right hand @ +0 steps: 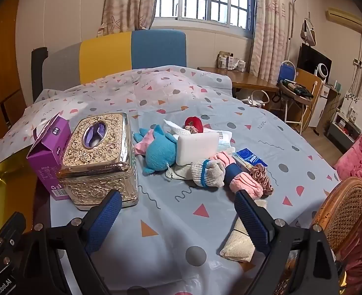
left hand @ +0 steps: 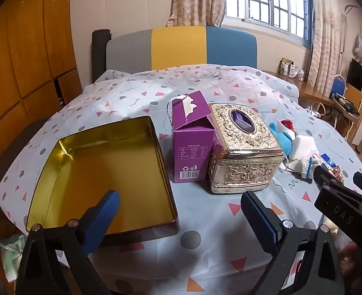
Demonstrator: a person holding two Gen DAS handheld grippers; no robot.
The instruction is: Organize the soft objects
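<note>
Patterned cloth covers the table point(right hand: 171, 223); both my left gripper point(left hand: 181, 218) and right gripper point(right hand: 178, 218) hang released, holding nothing. Ahead of the right one lies the soft pile point(right hand: 195, 152); I'd pinch one piece low. Left gripper overhangs the bare gold tin point(left hand: 102, 169); purple carton point(left hand: 193, 145) and ornate tissue box point(left hand: 242, 152) beyond.
</note>
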